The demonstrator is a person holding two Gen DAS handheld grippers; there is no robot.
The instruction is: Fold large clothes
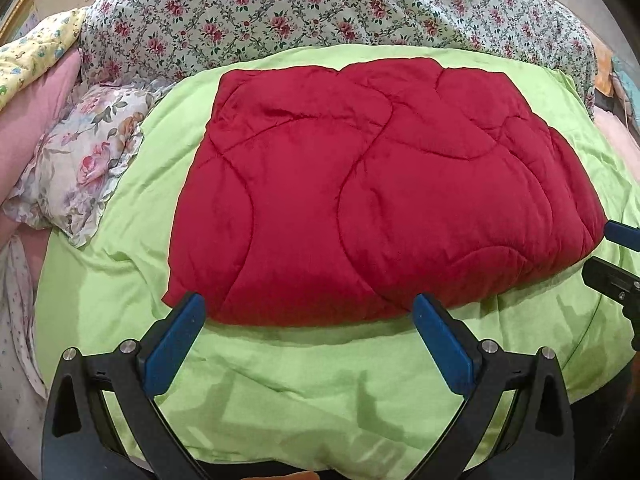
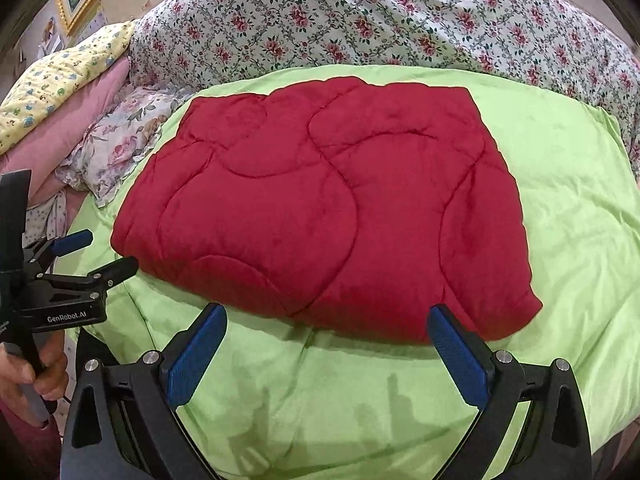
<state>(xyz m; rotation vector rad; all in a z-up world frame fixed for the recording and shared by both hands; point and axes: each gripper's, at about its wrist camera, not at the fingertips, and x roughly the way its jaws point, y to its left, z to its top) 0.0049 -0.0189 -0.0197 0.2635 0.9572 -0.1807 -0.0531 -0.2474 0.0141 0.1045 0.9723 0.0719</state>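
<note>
Red quilted blanket [image 1: 380, 200] lies folded on the green sheet [image 1: 280, 392] mid-bed, long axis crosswise, straight ahead of my left tongs [image 1: 310, 314] and right tongs [image 2: 326, 324], both spread apart and empty just short of its near edge, roughly equally close.

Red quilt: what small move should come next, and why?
Probably ease both open grippers, left and right, forward to the red quilt's near edge. It lies fairly flat on the green sheet, and neither gripper holds anything.
</note>
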